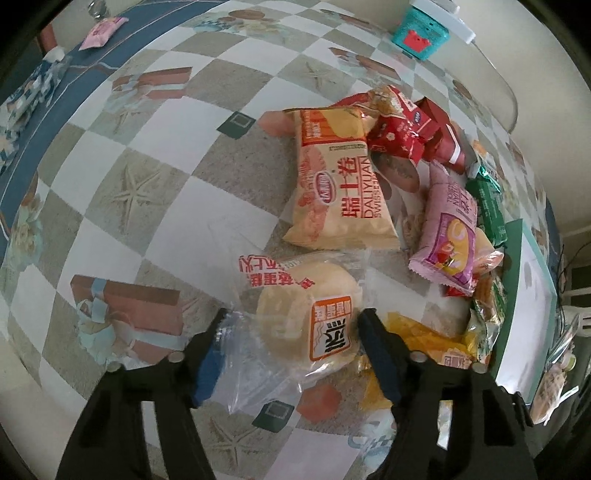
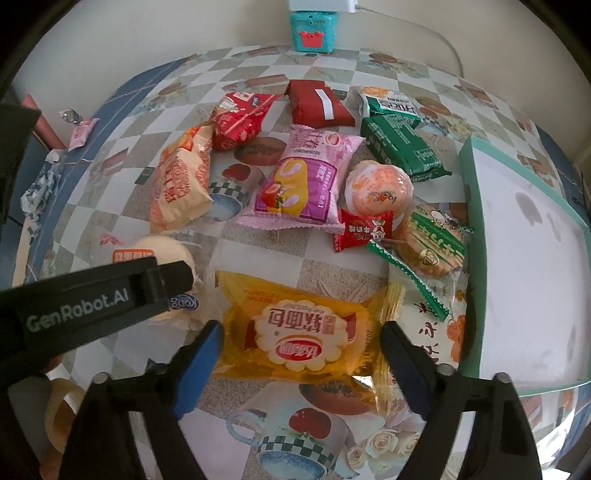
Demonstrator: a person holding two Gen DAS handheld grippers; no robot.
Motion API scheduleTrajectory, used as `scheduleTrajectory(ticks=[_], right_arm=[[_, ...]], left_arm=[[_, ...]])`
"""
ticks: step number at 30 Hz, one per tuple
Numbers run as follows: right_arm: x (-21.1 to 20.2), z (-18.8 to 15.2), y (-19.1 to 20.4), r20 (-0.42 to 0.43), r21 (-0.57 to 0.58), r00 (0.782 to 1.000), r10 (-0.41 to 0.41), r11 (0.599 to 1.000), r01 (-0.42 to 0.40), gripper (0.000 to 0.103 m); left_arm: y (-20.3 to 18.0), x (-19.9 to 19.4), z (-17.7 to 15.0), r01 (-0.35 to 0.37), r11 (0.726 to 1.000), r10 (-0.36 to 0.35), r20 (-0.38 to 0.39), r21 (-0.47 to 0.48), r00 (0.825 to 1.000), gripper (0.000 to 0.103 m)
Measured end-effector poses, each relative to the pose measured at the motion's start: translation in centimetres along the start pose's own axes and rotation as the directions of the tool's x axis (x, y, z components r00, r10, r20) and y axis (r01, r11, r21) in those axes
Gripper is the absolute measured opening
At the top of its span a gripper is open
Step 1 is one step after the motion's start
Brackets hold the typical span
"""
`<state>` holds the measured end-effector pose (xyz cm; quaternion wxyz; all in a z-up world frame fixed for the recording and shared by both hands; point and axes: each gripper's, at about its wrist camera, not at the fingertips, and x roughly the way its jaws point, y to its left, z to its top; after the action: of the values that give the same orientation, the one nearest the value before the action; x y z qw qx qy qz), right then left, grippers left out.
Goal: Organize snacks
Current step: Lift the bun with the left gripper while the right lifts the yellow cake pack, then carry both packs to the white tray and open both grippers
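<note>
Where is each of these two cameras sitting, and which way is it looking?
Left wrist: on the left gripper, looking steeply down; its black fingers straddle a pale round cake in clear wrap.
Right wrist: on the right gripper, looking steeply down at a yellow bread packet between its fingers; the left gripper's black finger crosses its view.
Shared: cake, yellow packet, pink packet, teal box.

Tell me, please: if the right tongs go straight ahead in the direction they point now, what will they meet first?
Most likely the yellow bread packet. It lies on the table between the open right tongs, whose pads do not seem to press it, though depth is hard to judge.
</note>
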<state>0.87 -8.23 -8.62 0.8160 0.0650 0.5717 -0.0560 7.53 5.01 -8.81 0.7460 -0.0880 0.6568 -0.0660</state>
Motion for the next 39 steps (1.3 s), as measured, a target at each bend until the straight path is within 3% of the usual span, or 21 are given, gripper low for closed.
scheduleTrajectory(ticks=[2,12,20,24,26,31,36,39], right_arm=[[-0.3,0.0,0.1,0.015,-0.007,1.0,-0.004,1.0,0.004,0.078],[-2.5,0.0,-1.2,0.032,0.043,0.997,0.07,0.997,-0.071,0.076],[-6.7,0.5,-3.9,0.126,0.104,0.987,0.099,0.988,-0.113,0.076],[-7.8,0.8,-7.7,0.149,0.196,0.989,0.003,0.98,-0.032,0.076],[-7.8,0.8,-10.2,0.145,0.259,0.989,-0.041,0.966,0.002,0.076],[-7.5,-0.1,-17.9,0.096,0.44,0.975,-0.199,0.888,0.137,0.076],[-7.0,-1.4,-24.1,0.051,0.561,0.966,-0.253,0.807,0.182,0.076],[-6.6,-1.8,-26.7,0.024,0.6,0.966,-0.258,0.777,0.192,0.076]], left_arm=[[0.2,0.0,0.0,0.007,1.0,-0.007,-0.002,-0.008,1.0,0.059],[2.3,-1.5,-0.9,0.044,0.998,-0.042,0.035,-0.055,0.998,0.053],[0.0,-5.6,-2.1,0.07,0.997,-0.072,0.14,0.019,0.988,0.053],[-3.3,-6.0,-2.2,0.087,0.993,-0.098,0.131,0.083,0.987,0.054],[-4.9,-6.6,-1.9,0.094,0.987,-0.111,0.126,0.13,0.986,0.054],[-11.9,-6.0,-2.2,0.115,0.956,-0.147,0.102,0.269,0.984,0.054],[-17.9,-4.8,-2.7,0.121,0.924,-0.161,0.082,0.362,0.984,0.054],[-20.8,-3.7,-2.7,0.16,0.909,-0.195,0.054,0.384,0.979,0.054]])
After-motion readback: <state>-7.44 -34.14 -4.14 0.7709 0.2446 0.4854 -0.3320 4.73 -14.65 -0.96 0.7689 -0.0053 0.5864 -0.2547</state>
